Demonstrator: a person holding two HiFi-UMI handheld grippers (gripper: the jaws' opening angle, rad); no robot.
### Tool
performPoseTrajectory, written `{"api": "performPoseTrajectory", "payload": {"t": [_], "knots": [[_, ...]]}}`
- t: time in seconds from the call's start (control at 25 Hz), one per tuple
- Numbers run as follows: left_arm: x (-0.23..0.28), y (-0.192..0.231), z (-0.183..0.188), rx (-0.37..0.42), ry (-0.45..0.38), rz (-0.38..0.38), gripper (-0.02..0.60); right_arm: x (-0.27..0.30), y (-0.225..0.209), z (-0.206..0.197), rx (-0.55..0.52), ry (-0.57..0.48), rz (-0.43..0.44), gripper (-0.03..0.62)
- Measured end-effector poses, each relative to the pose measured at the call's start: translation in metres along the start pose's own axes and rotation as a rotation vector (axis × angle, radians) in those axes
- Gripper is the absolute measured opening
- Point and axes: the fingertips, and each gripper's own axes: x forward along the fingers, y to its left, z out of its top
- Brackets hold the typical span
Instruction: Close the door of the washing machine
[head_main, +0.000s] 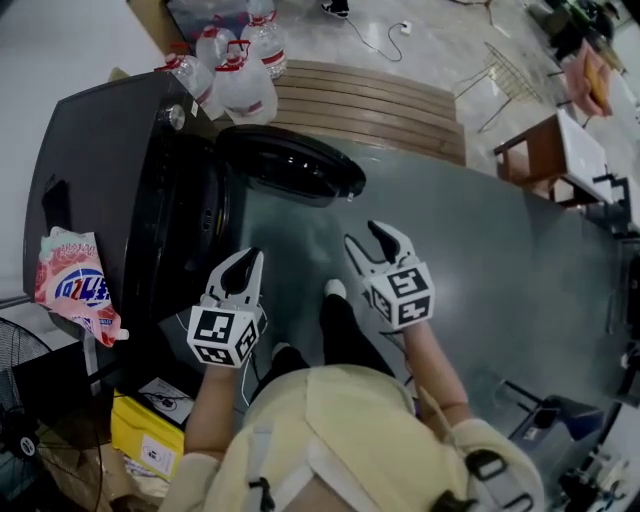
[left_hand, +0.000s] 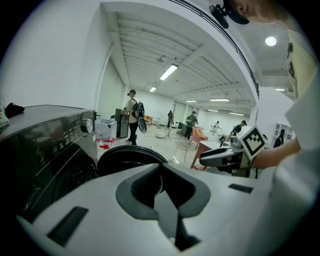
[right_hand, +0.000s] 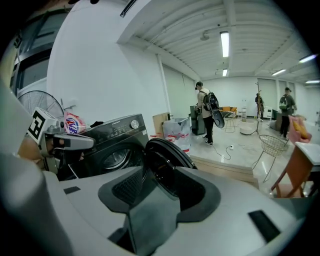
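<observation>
Approach stage, no contact yet. Seeing door (head_main: 290, 165) of washing machine (head_main: 110, 190) swung out wide from the front, hinged on the far side, drum opening exposed beside it. Holding left claw (head_main: 240, 268) near the machine front, jaws only slightly apart, gripping nothing. Holding right claw (head_main: 375, 245) just to its right, jaws spread wide and empty, door ahead of the 2 claws and apart from them.

Judging best move: taking right claw round the free edge to the outer face, pushing flat and steady toward the opening, keeping left claw out of the closing gap, pressing on until the latch is catching. Avoiding a slam, likely bouncing back.

Standing on smooth grey floor (head_main: 480, 260) in a big white hall. Noting detergent bag (head_main: 75, 285) on machine top, water bottles (head_main: 235, 70) behind, wooden platform (head_main: 370, 105), fan (head_main: 12, 380), people (right_hand: 206, 112) far off.
</observation>
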Motion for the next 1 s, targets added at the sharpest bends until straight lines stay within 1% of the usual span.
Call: {"api": "performPoseTrajectory", "payload": {"t": [0.2, 0.44, 0.56, 0.72, 0.84, 1.0], "knots": [[0.041, 0.005, 0.005, -0.016, 0.002, 0.026, 0.008, 0.028, -0.034, -0.001, -0.025, 0.030, 0.024, 0.181], [0.089, 0.005, 0.001, 0.002, 0.039, 0.035, 0.008, 0.057, -0.076, -0.007, -0.092, 0.071, 0.031, 0.181], [0.110, 0.002, 0.000, 0.006, 0.053, 0.035, 0.008, 0.072, -0.091, -0.012, -0.107, 0.090, 0.038, 0.181], [0.136, 0.001, 0.000, 0.037, 0.073, 0.044, 0.008, 0.092, -0.110, -0.018, -0.131, 0.109, 0.050, 0.181], [0.149, 0.005, -0.001, 0.056, 0.082, 0.050, 0.008, 0.112, -0.117, -0.021, -0.187, 0.123, 0.072, 0.181], [0.159, 0.008, -0.002, 0.053, 0.081, 0.067, 0.008, 0.136, -0.122, -0.029, -0.275, 0.165, 0.090, 0.181]]}}
